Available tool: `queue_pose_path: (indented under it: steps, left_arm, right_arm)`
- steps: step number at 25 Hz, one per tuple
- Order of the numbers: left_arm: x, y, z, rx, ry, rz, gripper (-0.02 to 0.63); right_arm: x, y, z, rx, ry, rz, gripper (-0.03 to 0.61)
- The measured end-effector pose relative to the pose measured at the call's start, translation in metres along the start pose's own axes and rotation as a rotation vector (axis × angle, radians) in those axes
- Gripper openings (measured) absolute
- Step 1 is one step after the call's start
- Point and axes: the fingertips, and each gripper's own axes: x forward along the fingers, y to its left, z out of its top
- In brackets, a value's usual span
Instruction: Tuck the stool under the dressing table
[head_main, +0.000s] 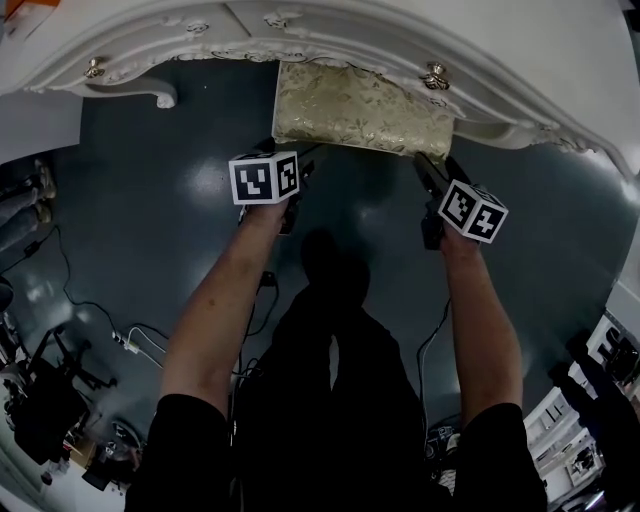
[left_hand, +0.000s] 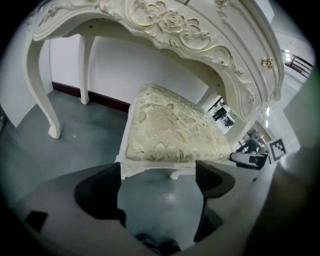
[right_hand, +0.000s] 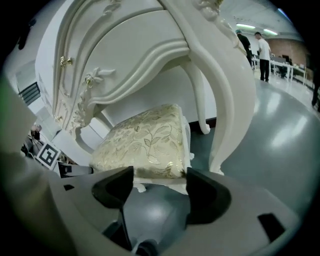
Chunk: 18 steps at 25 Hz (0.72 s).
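Jaws apart, nothing pinched: left gripper (left_hand: 160, 175) by stool (head_main: 360, 105) near left corner, right gripper (right_hand: 160, 182) by near right. Stool dead ahead on floor (head_main: 150, 200), mostly under table (head_main: 330, 45) front edge, long axis crosswise. Equal reach; probably straight push.

Stool (left_hand: 170, 130) under dressing table (left_hand: 165, 22); left hand-held gripper (left_hand: 159, 172) near stool edge, jaws apart, empty.

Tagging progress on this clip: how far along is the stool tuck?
Done: the cream floral-upholstered stool sits partly under the white carved dressing table. In hand: nothing is gripped; the left gripper and right gripper have jaws apart at the seat's near edge. Left: the head view shows the seat's front part beyond the table's edge, so a final push probably remains.
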Motion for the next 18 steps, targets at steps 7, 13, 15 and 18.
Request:
queue_pose_path:
  steps: [7, 13, 15, 18]
  left_arm:
    - [0.003, 0.008, 0.002, -0.018, 0.015, 0.046, 0.422]
    - [0.014, 0.014, 0.023, 0.006, -0.011, 0.064, 0.422]
    - [0.018, 0.017, 0.037, 0.016, -0.031, 0.069, 0.422]
    - [0.026, 0.020, 0.058, 0.031, -0.062, 0.066, 0.422]
  right_arm:
    - [-0.002, -0.010, -0.002, -0.084, 0.048, -0.012, 0.250]
    - [0.009, -0.008, 0.010, -0.101, 0.036, -0.014, 0.250]
    - [0.016, -0.006, 0.018, -0.103, 0.018, -0.013, 0.250]
    - [0.027, -0.005, 0.034, -0.113, -0.019, -0.032, 0.250]
